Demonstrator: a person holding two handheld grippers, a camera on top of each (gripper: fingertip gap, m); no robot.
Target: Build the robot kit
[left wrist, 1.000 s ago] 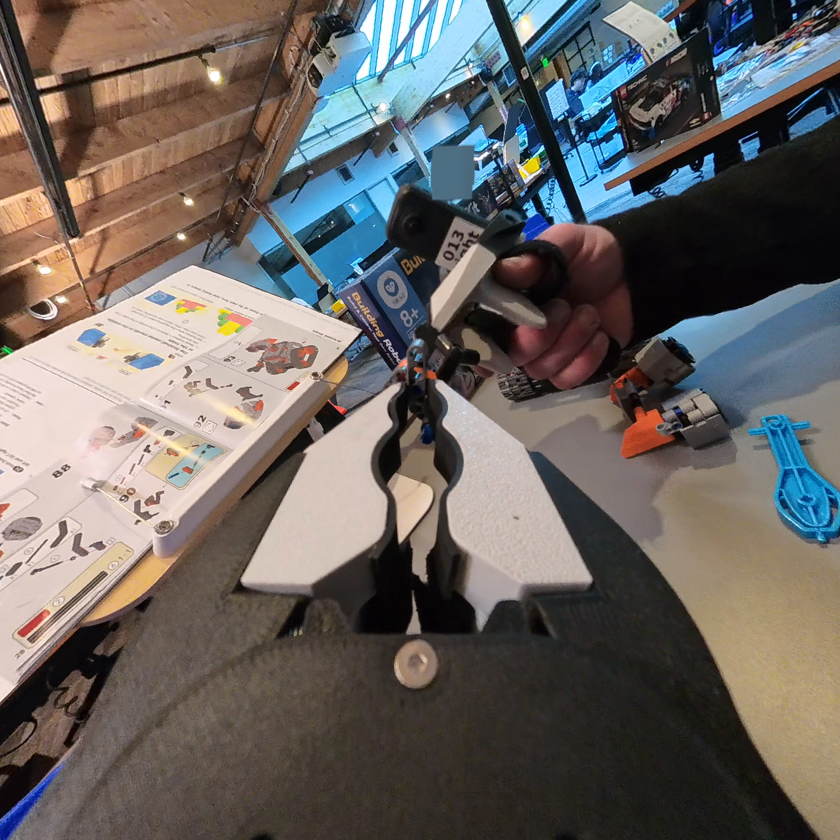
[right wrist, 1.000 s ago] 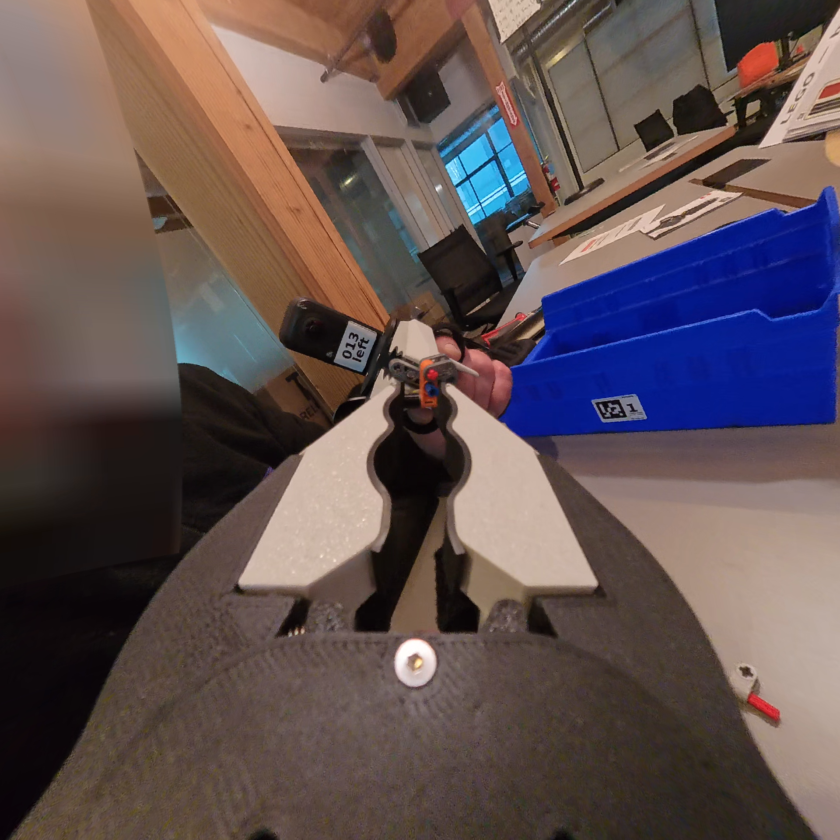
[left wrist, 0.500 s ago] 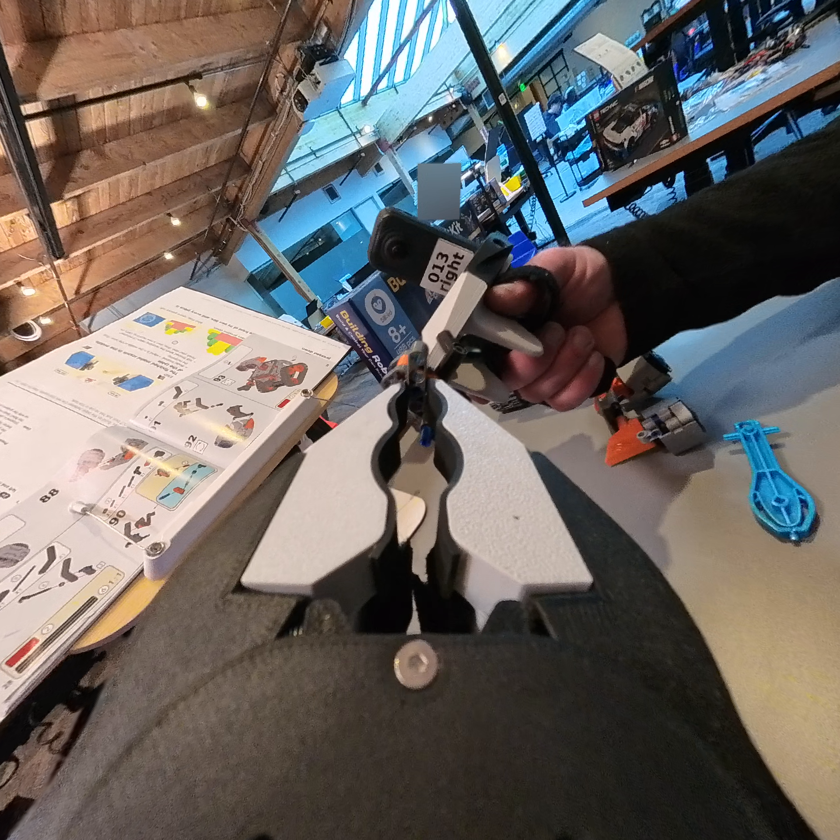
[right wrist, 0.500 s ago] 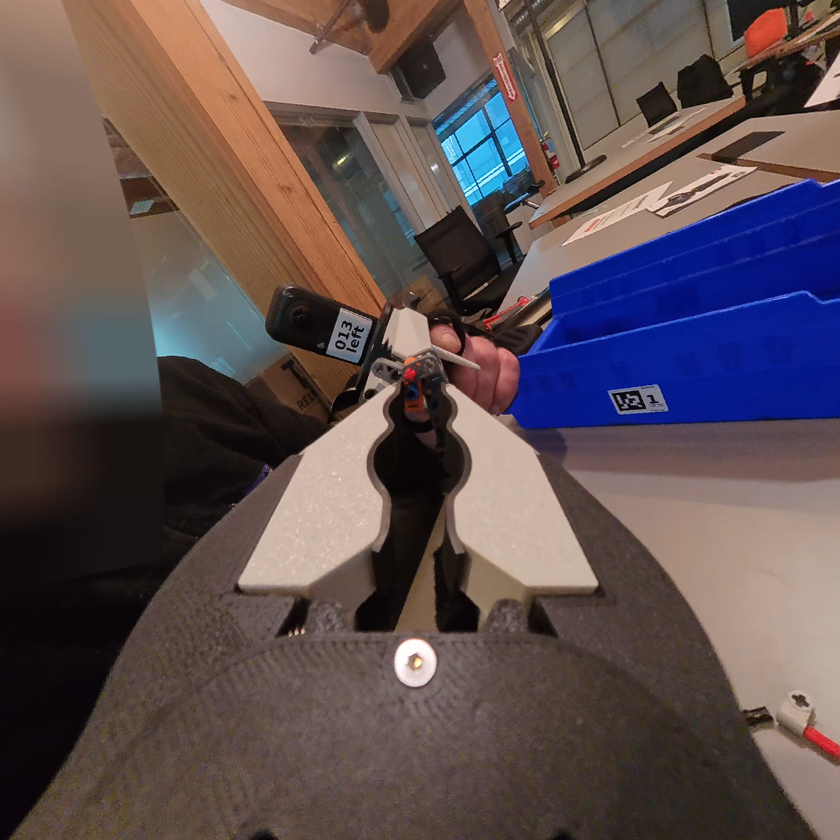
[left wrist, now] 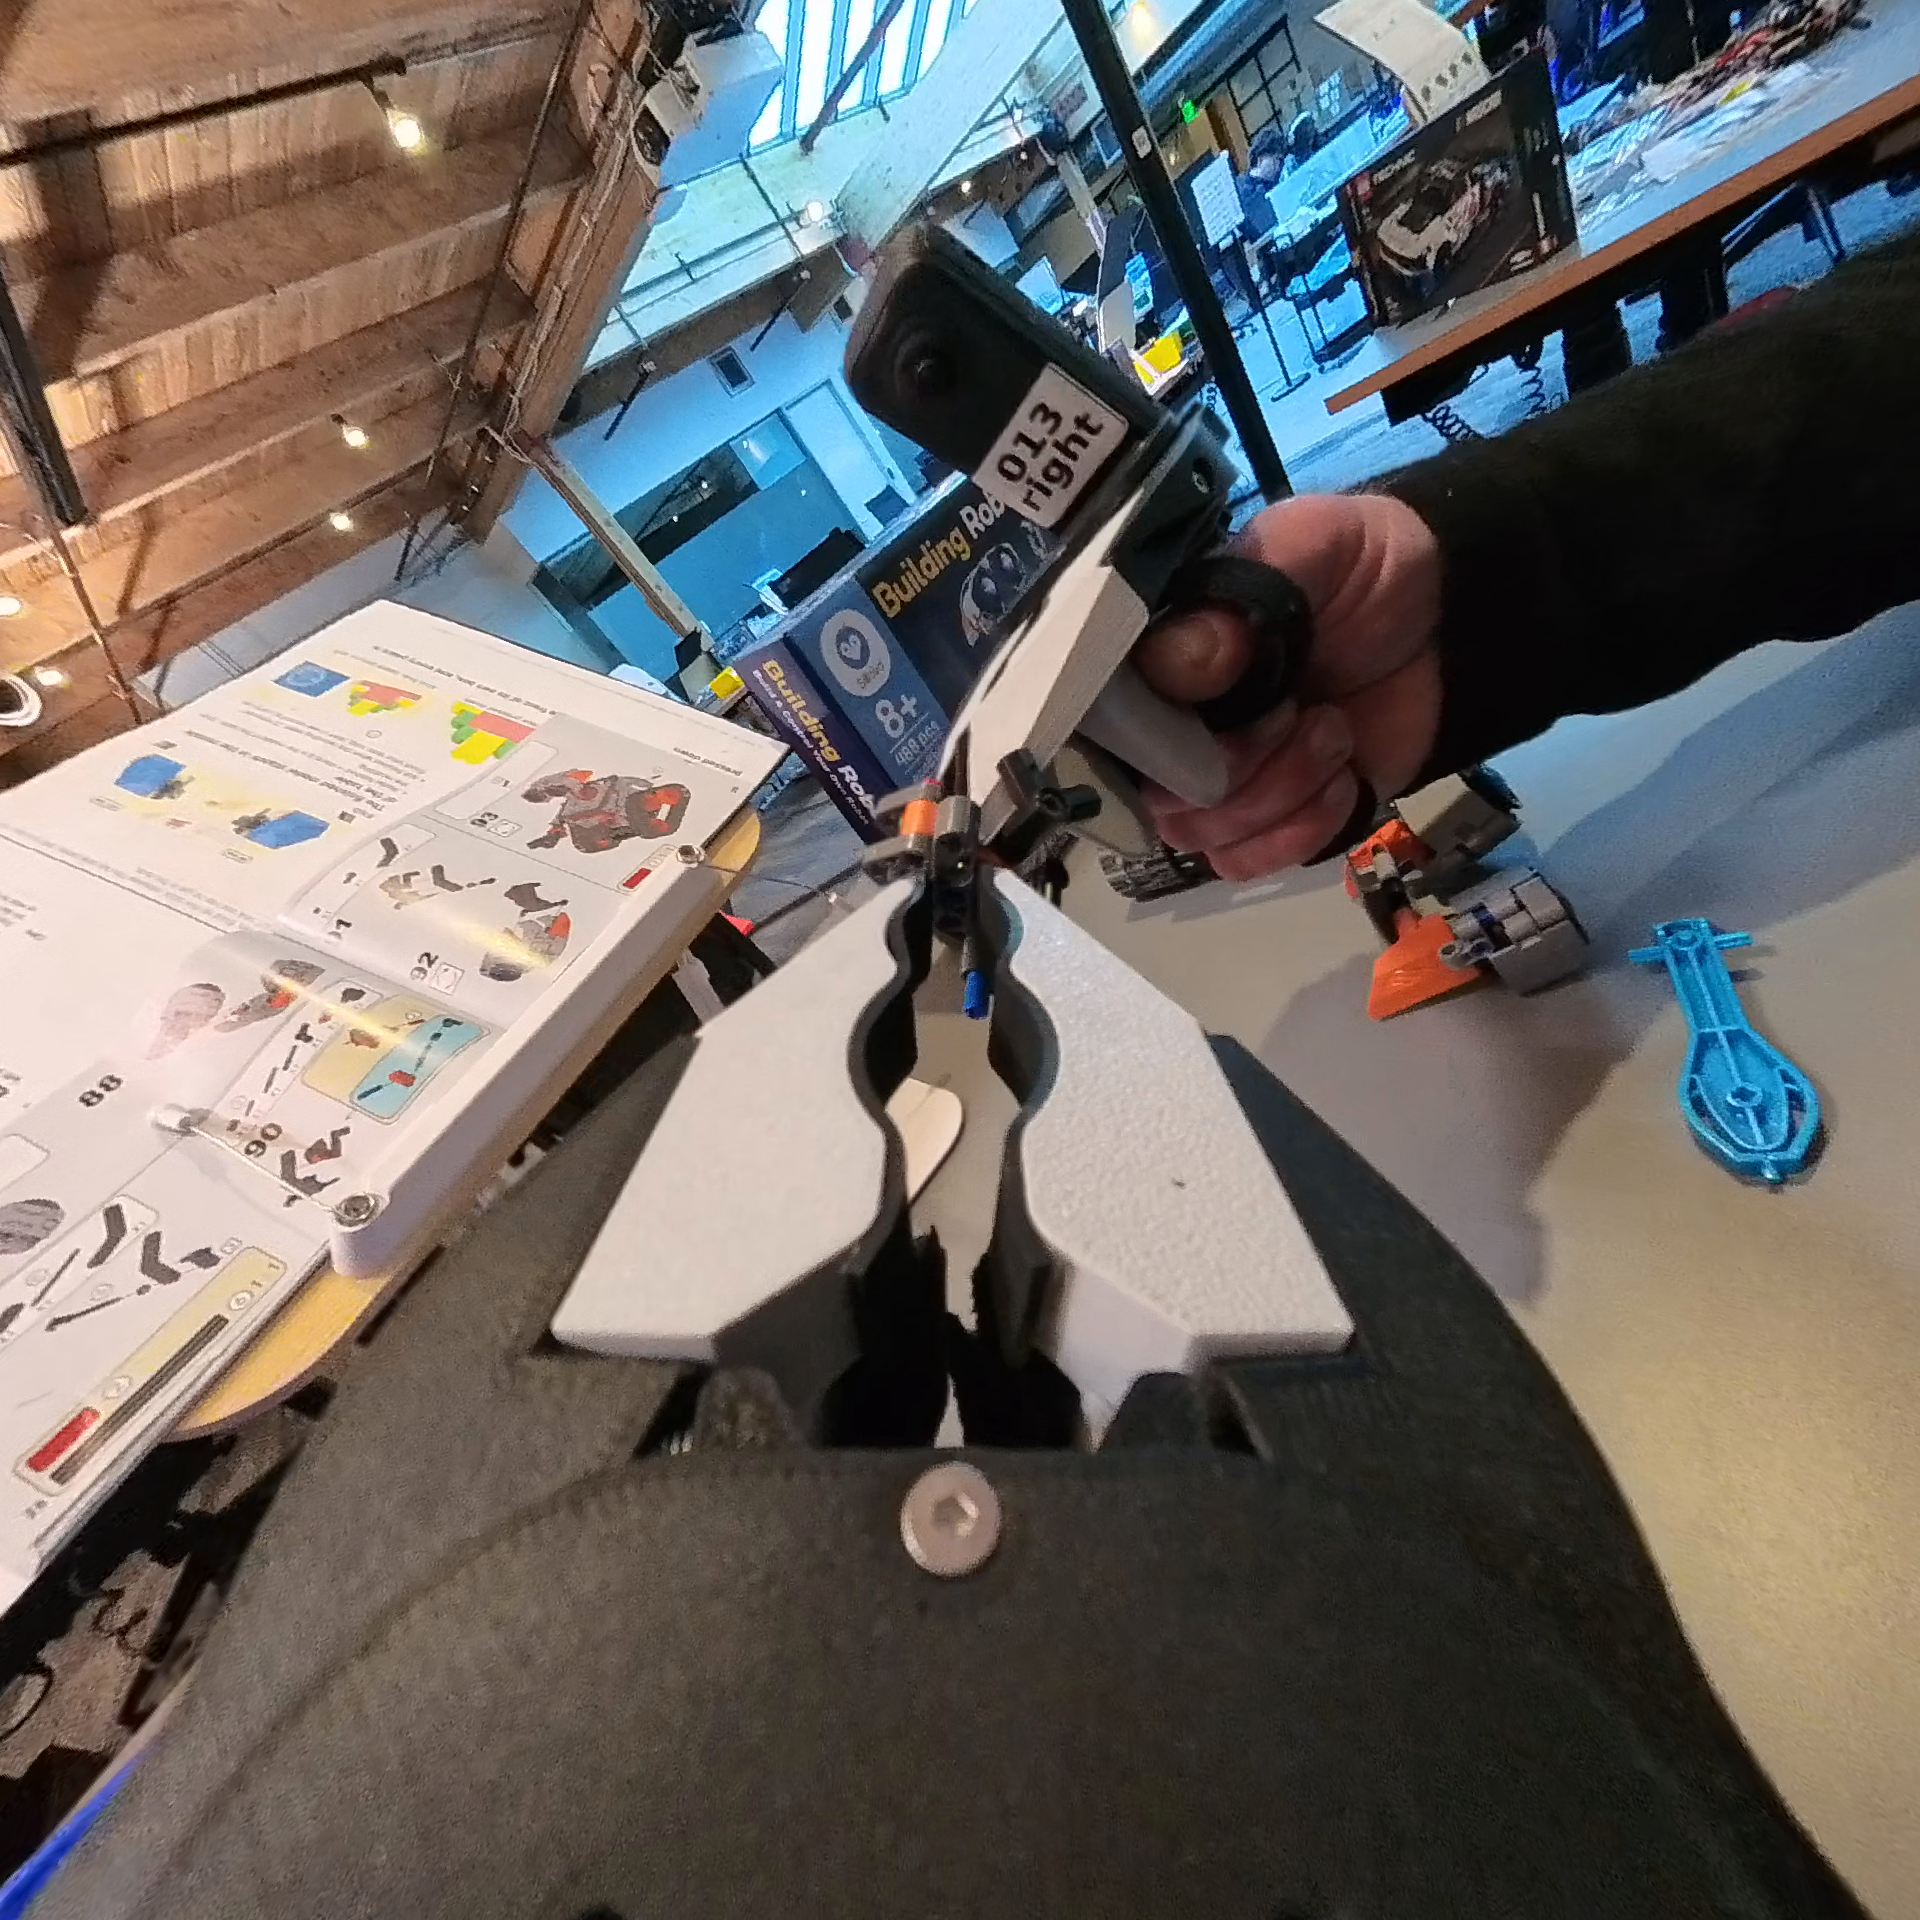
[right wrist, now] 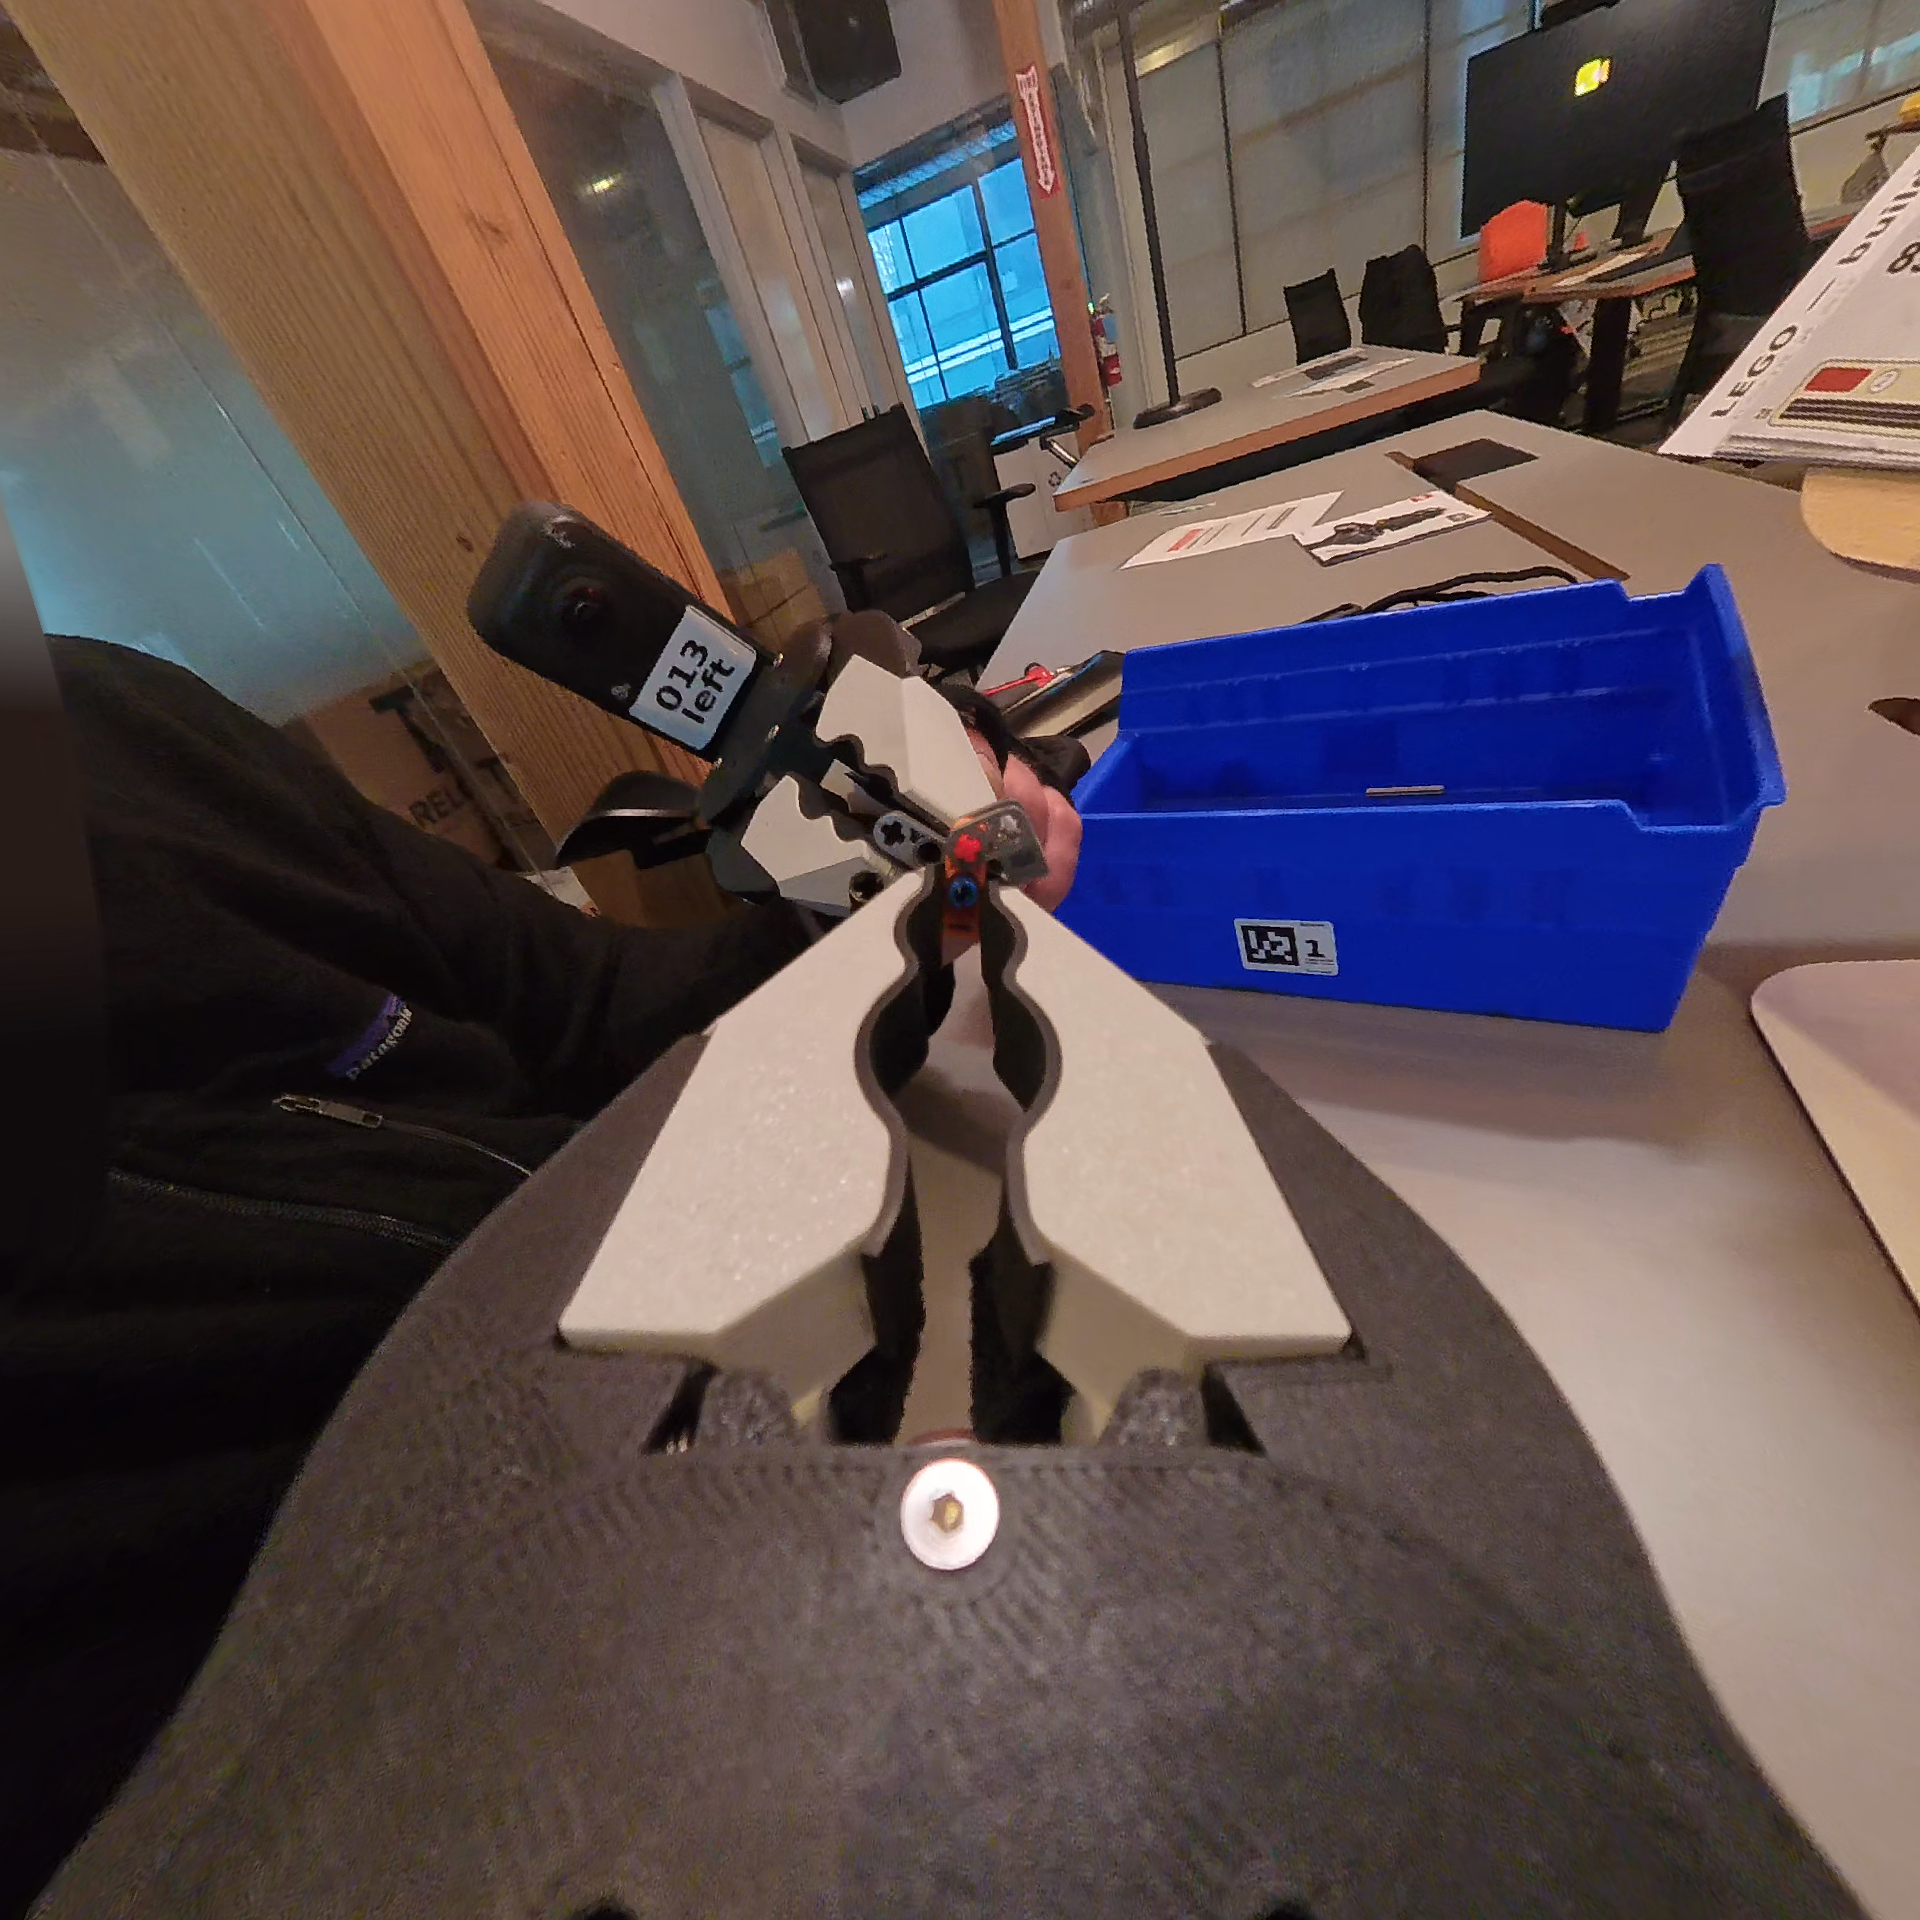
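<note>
Now our small brick assembly (left wrist: 940, 842) hangs above the bench (left wrist: 1558, 1195), turned since a second ago, its blue pin (left wrist: 974, 987) dropping between the left claw's (left wrist: 951, 904) tips; both claws pinch it, the right claw (right wrist: 961, 899) gripping its orange part, blue bin (right wrist: 1455, 831) beyond.

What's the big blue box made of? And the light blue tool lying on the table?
The blue box looks like moulded hard plastic: glossy, one even colour, with thin walls and rounded rims. The light blue tool also looks like plastic, matte, with thin moulded ribs and open gaps. Neither shows metal shine or wood grain, though looks alone cannot prove it.
</note>
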